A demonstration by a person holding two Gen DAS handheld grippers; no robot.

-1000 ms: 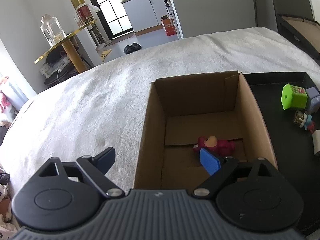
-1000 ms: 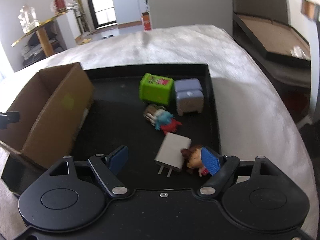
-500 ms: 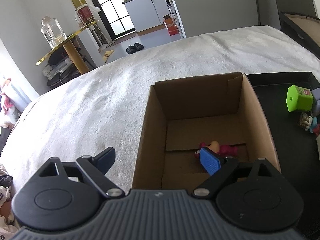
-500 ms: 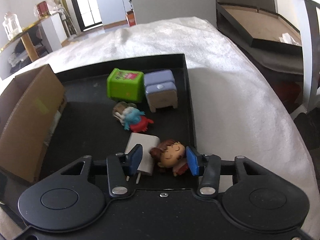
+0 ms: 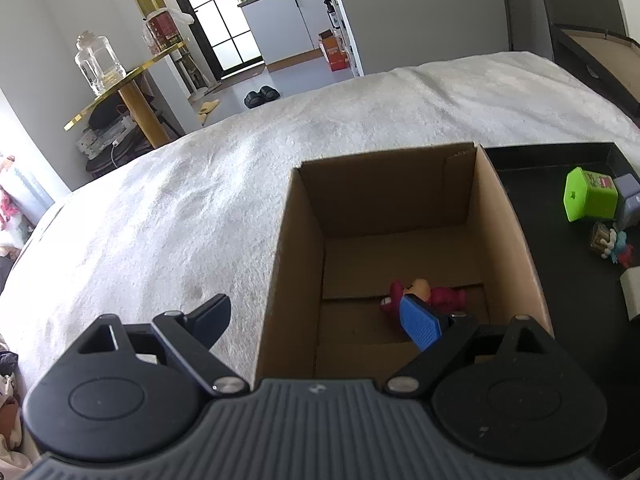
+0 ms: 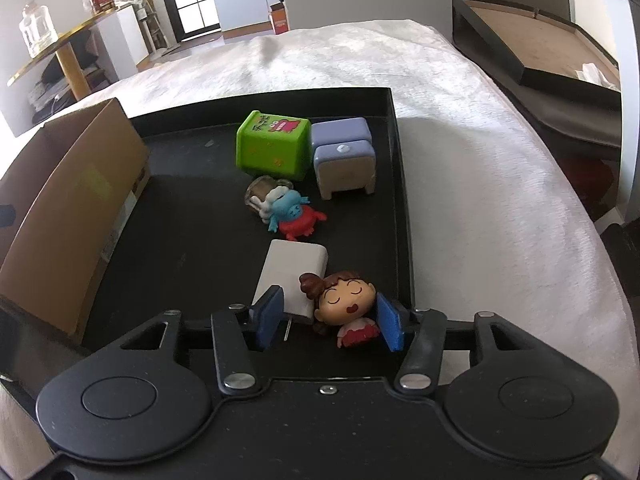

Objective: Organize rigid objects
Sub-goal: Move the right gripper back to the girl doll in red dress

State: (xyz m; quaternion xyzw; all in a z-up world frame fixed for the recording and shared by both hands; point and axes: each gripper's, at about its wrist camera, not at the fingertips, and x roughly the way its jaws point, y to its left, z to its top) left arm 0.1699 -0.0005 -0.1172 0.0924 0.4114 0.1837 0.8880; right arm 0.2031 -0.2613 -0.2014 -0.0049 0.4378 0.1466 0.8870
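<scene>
Since a second ago your right tongs (image 6: 328,322) have narrowed around the girl figurine (image 6: 344,304) on the black tray (image 6: 180,216), now opening slightly, pads not clearly pressing it. Your left tongs (image 5: 316,320) hang wide open, empty, over the cardboard box (image 5: 400,216).

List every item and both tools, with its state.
Box: open, upright.
Pink toy: lying in the box.
Tray: beside the box.
Green cube: tipped on its side.
Purple stool: upright.
Blue-red figure: lying down.
Charger: lying flat, prongs toward the camera.
Doll: lying between the right tool's jaws, which are opening.
Left tool: open, empty.
</scene>
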